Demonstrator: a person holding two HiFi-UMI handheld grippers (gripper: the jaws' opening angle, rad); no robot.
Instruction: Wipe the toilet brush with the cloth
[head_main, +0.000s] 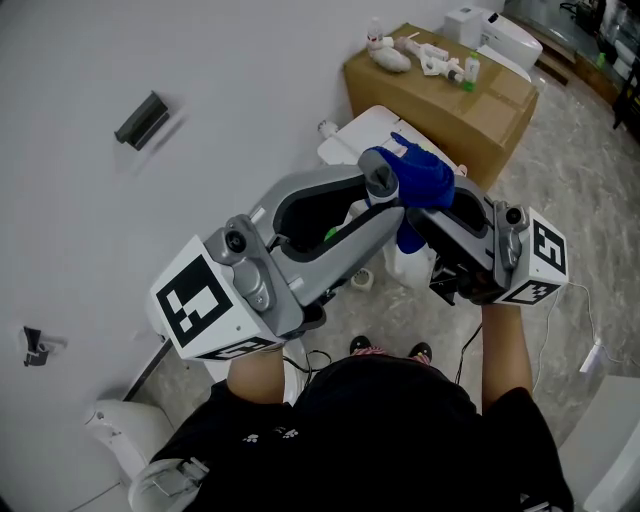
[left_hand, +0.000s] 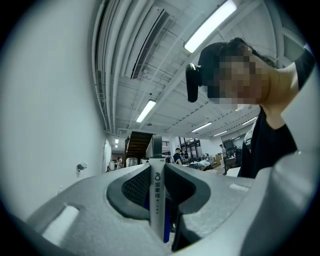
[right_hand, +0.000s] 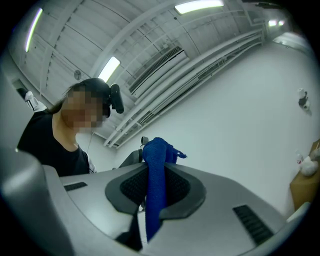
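Observation:
The toilet brush shows only as its white handle (left_hand: 157, 197) with dark print and a blue edge, standing upright between the jaws of my left gripper (left_hand: 157, 172), which is shut on it. The brush head is hidden. My right gripper (right_hand: 156, 175) is shut on a blue cloth (right_hand: 154, 165) that pokes up past its jaws. In the head view both grippers are raised in front of me and meet tip to tip: the left gripper (head_main: 378, 190) comes from the lower left, and the blue cloth (head_main: 418, 180) bunches over the spot where it meets the right gripper (head_main: 425, 215).
A cardboard box (head_main: 455, 100) with small white items on top stands at the back right. A white toilet (head_main: 365, 135) sits beside it under the grippers. A tape roll (head_main: 362, 280) lies on the marble floor. The white wall at left carries a dark bracket (head_main: 142, 120).

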